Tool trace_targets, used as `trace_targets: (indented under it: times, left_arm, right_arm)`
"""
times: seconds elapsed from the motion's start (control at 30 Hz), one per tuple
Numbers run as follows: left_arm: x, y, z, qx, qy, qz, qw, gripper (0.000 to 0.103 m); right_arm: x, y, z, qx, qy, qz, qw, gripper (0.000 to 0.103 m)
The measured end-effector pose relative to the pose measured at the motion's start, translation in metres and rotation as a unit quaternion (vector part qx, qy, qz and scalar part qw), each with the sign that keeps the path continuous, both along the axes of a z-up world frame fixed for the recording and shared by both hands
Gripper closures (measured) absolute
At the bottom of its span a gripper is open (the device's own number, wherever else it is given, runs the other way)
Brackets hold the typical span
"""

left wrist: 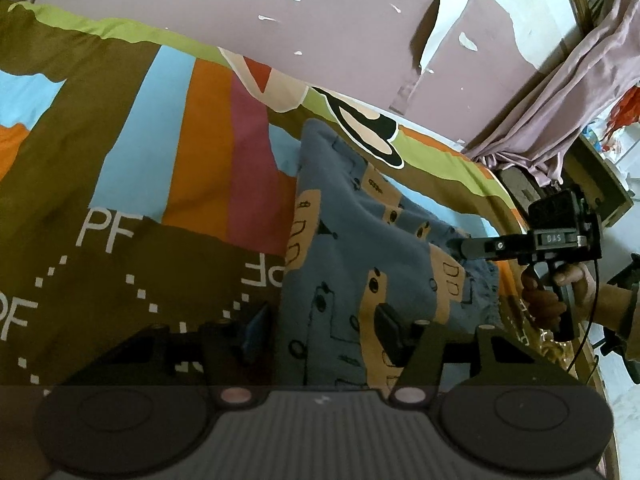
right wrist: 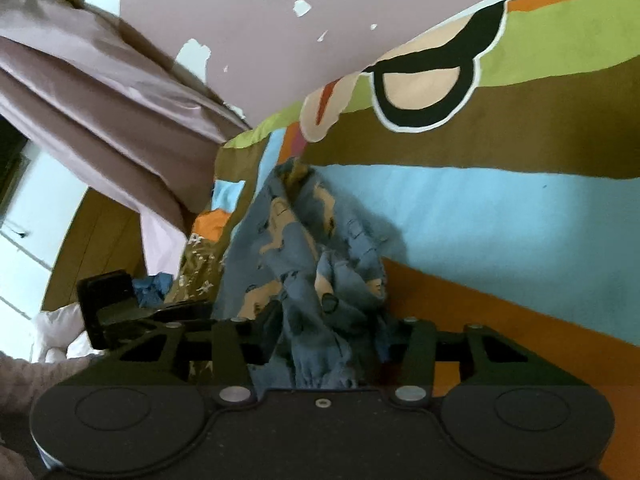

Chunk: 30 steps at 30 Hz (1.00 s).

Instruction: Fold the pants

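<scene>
Blue pants with tan printed patches lie on a bright patterned bedsheet. My left gripper stands over their near left edge: one finger sits just off the cloth on the sheet and the other rests on top of the fabric, which lies flat between them. My right gripper meets the pants' right edge, held by a person's hand. In the right wrist view the pants bunch up and fill the gap of my right gripper, pinched there. The left gripper shows at the left.
The bedsheet spreads wide to the right in the right wrist view. A peeling mauve wall backs the bed. A mauve curtain hangs past the bed's rounded wooden edge. White bedding lies low at the left.
</scene>
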<state>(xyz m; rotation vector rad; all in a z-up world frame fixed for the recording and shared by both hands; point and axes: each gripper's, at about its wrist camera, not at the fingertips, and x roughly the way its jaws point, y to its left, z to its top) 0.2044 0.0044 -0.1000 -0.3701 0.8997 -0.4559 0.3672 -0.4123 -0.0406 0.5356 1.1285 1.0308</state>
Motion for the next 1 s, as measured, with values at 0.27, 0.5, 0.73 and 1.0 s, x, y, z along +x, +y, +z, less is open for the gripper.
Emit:
trace_targets:
  times: [0.27,0.5,0.73,1.0]
  left_arm:
    - [0.002,0.003,-0.002,-0.004,0.007,0.002,1.0,0.042]
    - [0.001,-0.005,0.001,0.025,0.012,0.0,0.9996,0.048]
    - [0.003,-0.018,0.009,0.052,0.035,0.012,0.998,0.075]
    - [-0.003,-0.033,0.02,0.09,0.033,0.027,0.995,0.083]
  right_arm:
    - [0.004,-0.005,0.004,-0.025,-0.014,-0.001,1.0,0.042]
    - [-0.001,0.009,0.011,-0.057,-0.028,-0.004,0.998,0.04]
    - [-0.015,0.02,0.019,-0.117,-0.061,-0.015,0.991,0.069]
    - [-0.036,0.042,0.04,-0.19,-0.126,-0.007,0.973,0.076]
